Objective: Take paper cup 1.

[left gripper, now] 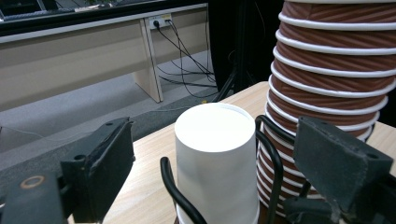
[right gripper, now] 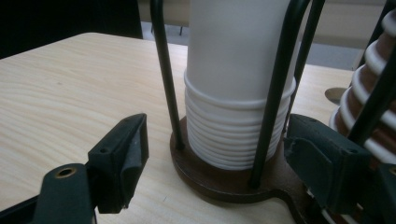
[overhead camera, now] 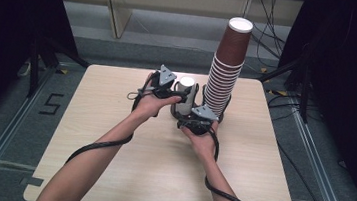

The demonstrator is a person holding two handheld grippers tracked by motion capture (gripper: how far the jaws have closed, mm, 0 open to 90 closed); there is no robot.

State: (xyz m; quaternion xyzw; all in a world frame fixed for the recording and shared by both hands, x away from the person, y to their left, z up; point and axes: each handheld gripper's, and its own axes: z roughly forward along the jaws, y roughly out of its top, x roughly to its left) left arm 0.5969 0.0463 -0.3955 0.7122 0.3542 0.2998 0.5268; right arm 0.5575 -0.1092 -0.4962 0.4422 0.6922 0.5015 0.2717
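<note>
Hand-held gripper (right gripper: 210,172) (jaws apart) before white cups (right gripper: 238,93)

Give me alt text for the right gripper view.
A stack of white cups stands upside down inside a black wire holder on the wooden table, between the right gripper's open jaws. A brown cup stack edges in beside it.

The brown cup stack (left gripper: 327,93) ran off the left gripper view's top edge; at 6 o'clock, the white cup stack (right gripper: 238,93) lost its top.
</note>
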